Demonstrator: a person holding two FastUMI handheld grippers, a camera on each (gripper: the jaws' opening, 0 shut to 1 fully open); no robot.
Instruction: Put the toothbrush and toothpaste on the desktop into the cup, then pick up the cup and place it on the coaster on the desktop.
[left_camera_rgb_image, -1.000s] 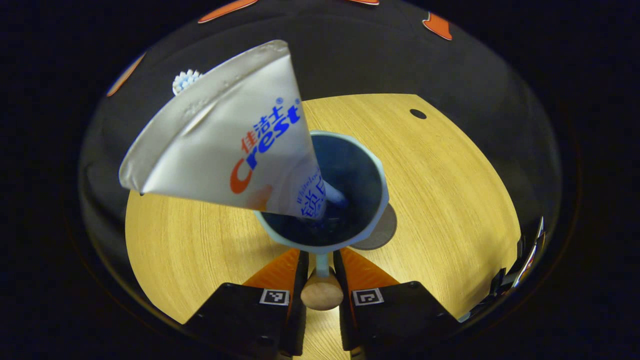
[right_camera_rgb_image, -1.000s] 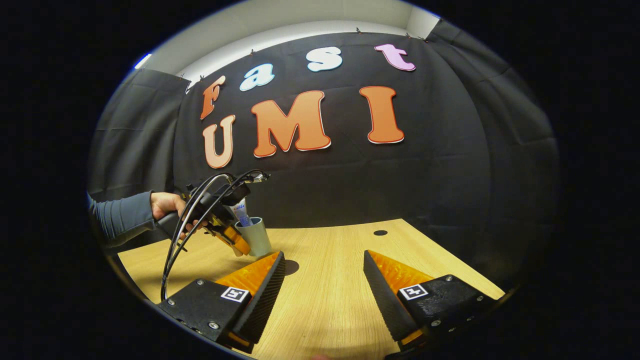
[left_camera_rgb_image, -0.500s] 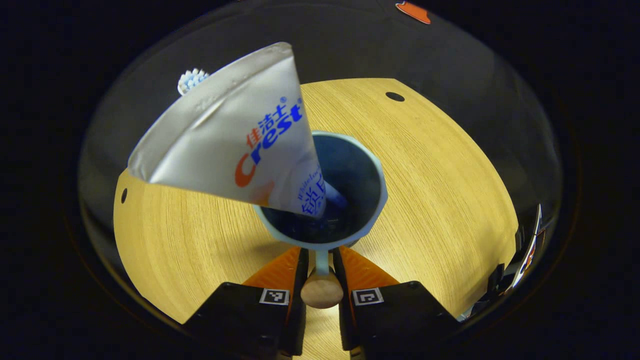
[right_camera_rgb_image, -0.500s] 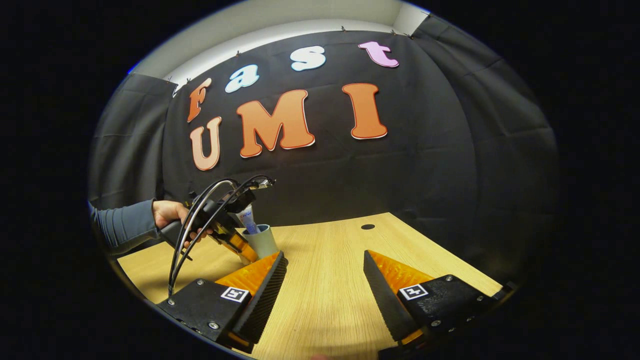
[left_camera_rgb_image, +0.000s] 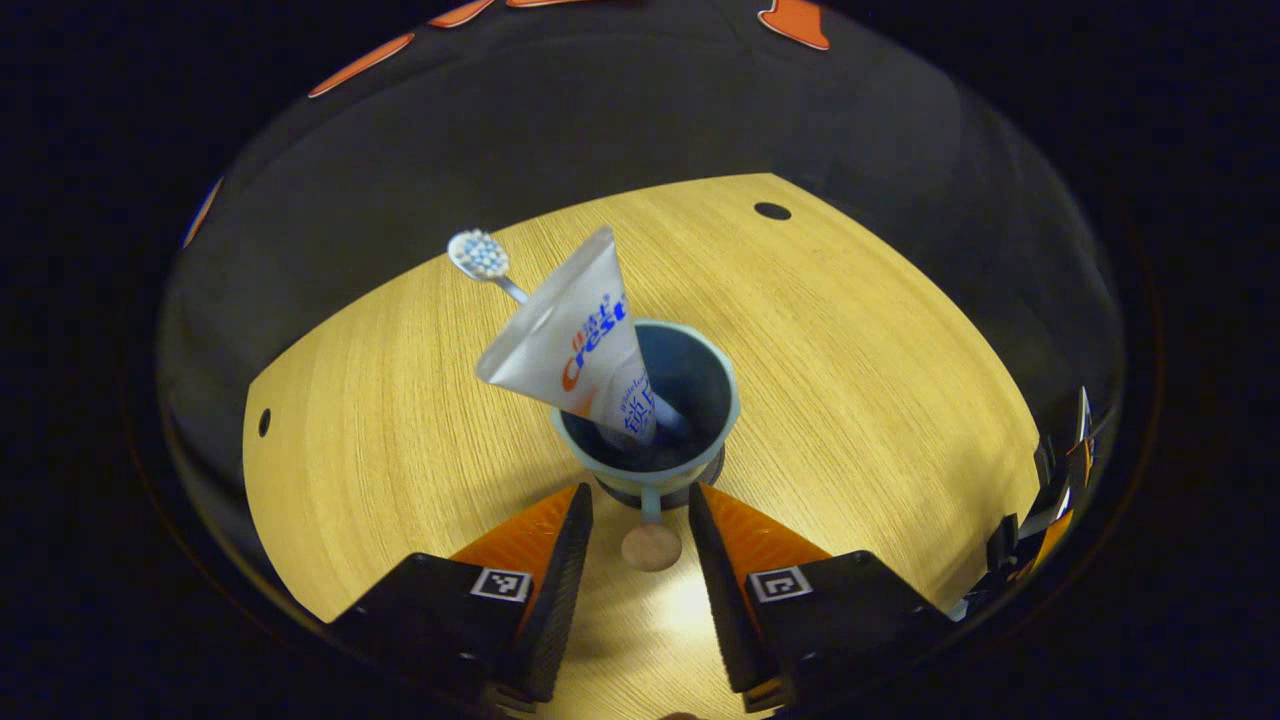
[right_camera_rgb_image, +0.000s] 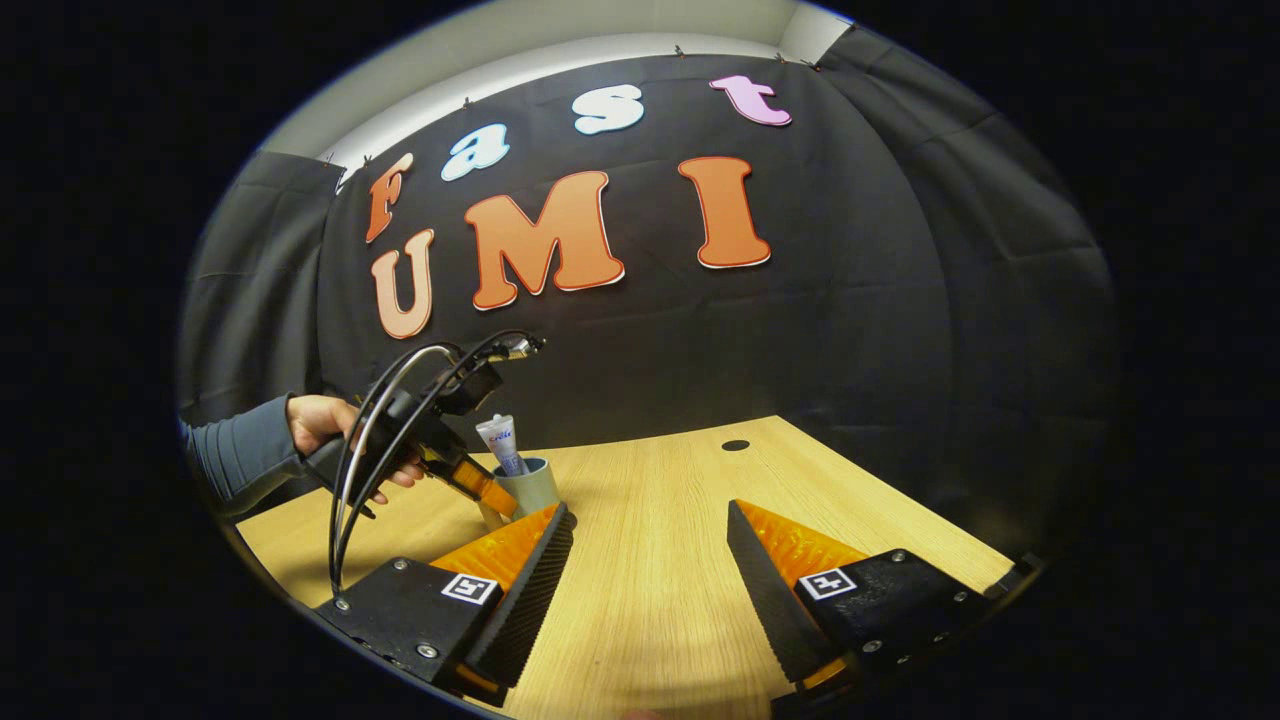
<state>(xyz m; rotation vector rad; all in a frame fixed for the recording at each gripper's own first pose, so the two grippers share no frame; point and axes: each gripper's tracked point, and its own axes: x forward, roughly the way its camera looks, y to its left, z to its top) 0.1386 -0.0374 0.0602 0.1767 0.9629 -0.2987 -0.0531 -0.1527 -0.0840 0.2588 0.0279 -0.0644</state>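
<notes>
A light blue cup (left_camera_rgb_image: 690, 375) stands upright on a dark round coaster (left_camera_rgb_image: 715, 467) on the wooden desktop (left_camera_rgb_image: 880, 350). A white toothpaste tube (left_camera_rgb_image: 565, 345) and a toothbrush, its bristle head (left_camera_rgb_image: 478, 253) up, lean out of the cup to the left. The cup's handle with a wooden knob (left_camera_rgb_image: 651, 547) points between the fingers of my left gripper (left_camera_rgb_image: 640, 500), which is open and touches nothing. In the right gripper view the cup (right_camera_rgb_image: 535, 488) and tube (right_camera_rgb_image: 500, 442) sit far left beside the left gripper (right_camera_rgb_image: 480, 490). My right gripper (right_camera_rgb_image: 648, 510) hangs open over bare desktop.
A hand (right_camera_rgb_image: 320, 425) in a grey sleeve holds the left gripper with looping cables. Round cable holes (left_camera_rgb_image: 772, 211) (left_camera_rgb_image: 264, 421) sit near the desktop's far and left edges. Part of the right gripper (left_camera_rgb_image: 1050, 500) shows at the right edge. Black cloth walls surround the desk.
My left gripper has lowered the cup onto the coaster, opened off the handle and pulled back. The right gripper has barely moved.
</notes>
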